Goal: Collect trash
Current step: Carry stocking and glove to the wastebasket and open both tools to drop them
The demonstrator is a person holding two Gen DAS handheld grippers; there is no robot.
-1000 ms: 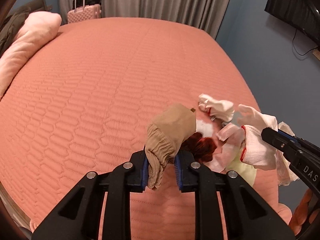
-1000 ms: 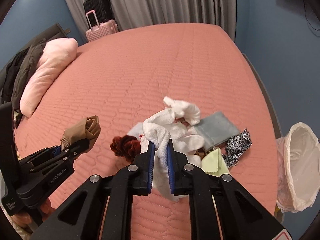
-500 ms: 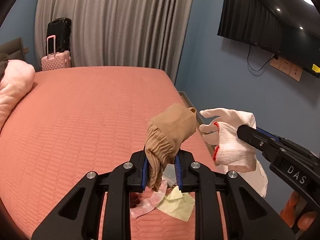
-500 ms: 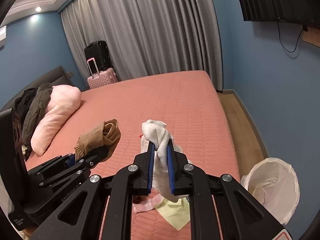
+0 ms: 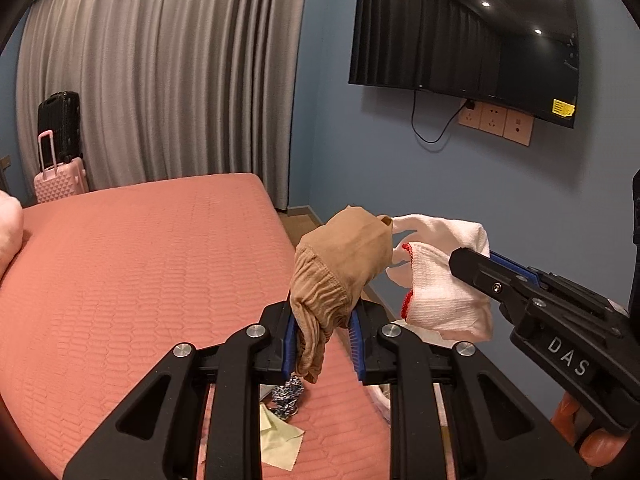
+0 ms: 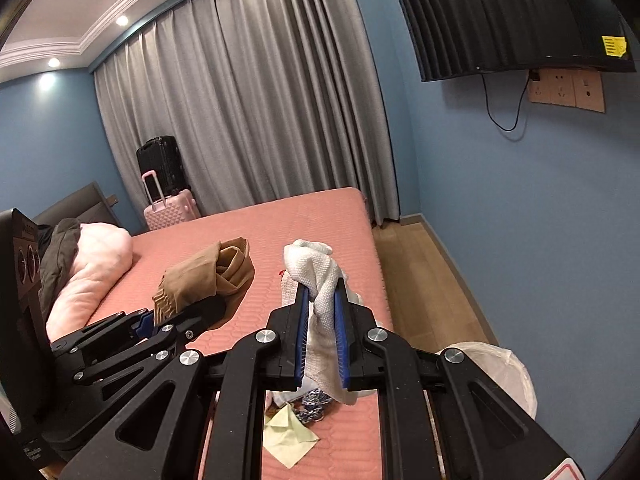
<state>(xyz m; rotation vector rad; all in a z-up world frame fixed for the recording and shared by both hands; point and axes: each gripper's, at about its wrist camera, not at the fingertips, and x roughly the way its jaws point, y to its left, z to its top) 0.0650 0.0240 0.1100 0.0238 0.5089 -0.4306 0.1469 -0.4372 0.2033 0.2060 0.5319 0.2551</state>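
Your left claw (image 5: pixel 322 334) clamps the tan stocking (image 5: pixel 340 264), your right claw (image 6: pixel 322 336) the white glove (image 6: pixel 320 280), above the bed (image 5: pixel 140 260).

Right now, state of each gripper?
Left gripper: closed on the tan stocking.
Right gripper: closed on the white glove.

Two suitcases (image 6: pixel 168 184), one television (image 5: pixel 468 44), one pillow (image 6: pixel 96 264), one lined bin (image 6: pixel 500 376)

You have raised both grippers off the bed (image 5: pixel 120 272): the tan stocking (image 5: pixel 340 272) and white glove (image 6: pixel 320 280) now hang above the remaining pile, cameras tilted toward the curtain (image 6: pixel 248 112).
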